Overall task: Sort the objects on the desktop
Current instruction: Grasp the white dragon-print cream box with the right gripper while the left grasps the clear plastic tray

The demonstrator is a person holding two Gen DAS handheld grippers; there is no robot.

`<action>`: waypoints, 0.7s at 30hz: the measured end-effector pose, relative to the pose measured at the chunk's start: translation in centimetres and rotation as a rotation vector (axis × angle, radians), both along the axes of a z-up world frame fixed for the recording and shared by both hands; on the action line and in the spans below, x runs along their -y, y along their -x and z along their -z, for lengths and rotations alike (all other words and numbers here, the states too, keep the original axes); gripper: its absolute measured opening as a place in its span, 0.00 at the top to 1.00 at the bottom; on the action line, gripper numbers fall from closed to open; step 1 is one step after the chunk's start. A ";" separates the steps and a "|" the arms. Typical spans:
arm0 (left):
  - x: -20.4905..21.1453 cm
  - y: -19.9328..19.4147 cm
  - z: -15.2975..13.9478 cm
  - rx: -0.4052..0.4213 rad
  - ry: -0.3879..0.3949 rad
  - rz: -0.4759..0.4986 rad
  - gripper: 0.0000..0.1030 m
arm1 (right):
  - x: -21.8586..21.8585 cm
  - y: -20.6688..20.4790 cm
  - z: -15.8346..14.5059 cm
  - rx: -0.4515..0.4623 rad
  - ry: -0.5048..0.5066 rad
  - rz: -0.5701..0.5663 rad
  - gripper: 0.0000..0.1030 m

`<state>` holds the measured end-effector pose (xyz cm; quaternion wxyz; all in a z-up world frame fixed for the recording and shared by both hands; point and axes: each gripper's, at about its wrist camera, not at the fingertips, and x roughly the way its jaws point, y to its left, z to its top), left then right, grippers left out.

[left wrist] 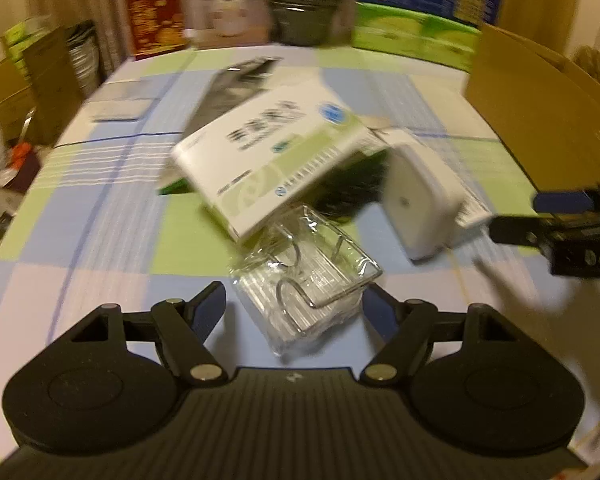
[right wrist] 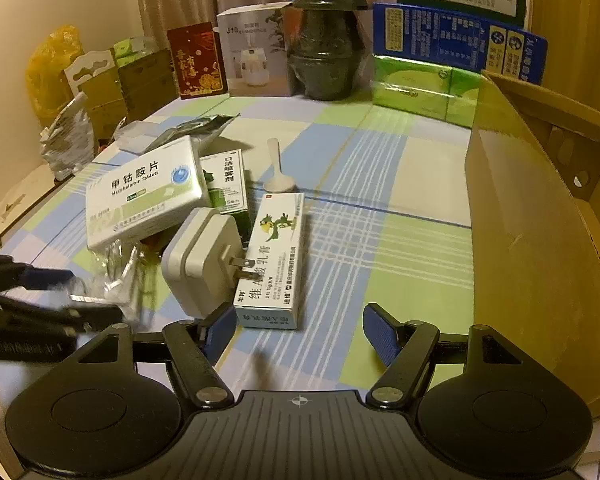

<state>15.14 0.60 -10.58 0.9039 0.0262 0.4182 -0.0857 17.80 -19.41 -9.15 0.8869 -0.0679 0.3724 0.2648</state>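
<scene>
Right wrist view showed the sorting barely begun, as far as I could judge: the items lay bunched in one pile near the middle of the bench (right wrist: 380,168), none visibly set apart. A white tablet box (right wrist: 144,192) leaned over a green box (right wrist: 226,184); a grey plug adapter (right wrist: 200,260) sat against an ointment box (right wrist: 274,260), and a white plastic spoon (right wrist: 277,172) lay just beyond. The big cardboard box (right wrist: 532,240) stood at the right edge, its inside hidden, so whether anything had been dropped in could not be told.

The right hand-held gripper (right wrist: 300,332) hung released, its jaws apart with only tablecloth between them; its left pad (right wrist: 220,334) stood just beside the adapter and the end of the ointment box, touching neither clearly.

In the left wrist view, which was blurred, the left hand-held gripper (left wrist: 294,312) straddled a clear plastic packet with a wire hook (left wrist: 308,284). The jaws flanked the packet without plainly pressing it, so I took it as not yet grasped. The tablet box (left wrist: 272,164) and the adapter (left wrist: 416,204) lay just behind it.

Nearly everything remained to be picked up and placed.
</scene>
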 end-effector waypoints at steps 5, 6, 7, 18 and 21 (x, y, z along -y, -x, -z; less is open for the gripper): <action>-0.2 1.0 -0.9 0.013 0.021 0.003 0.28 | -0.3 0.0 -0.1 -0.002 -0.006 -0.008 0.34; 0.1 1.2 -1.0 0.019 0.030 0.011 0.26 | -0.4 0.0 -0.1 -0.002 -0.005 -0.008 0.34; 0.4 1.3 -1.0 0.024 0.034 0.013 0.23 | -0.4 0.0 -0.1 -0.002 -0.006 -0.007 0.33; 1.8 -0.1 0.8 0.052 -0.038 -0.050 0.24 | -0.6 -0.5 0.6 -0.017 0.015 -0.009 0.33; 1.1 0.6 0.3 0.047 -0.052 -0.050 0.26 | -1.2 -0.6 0.9 -0.016 0.020 -0.025 0.33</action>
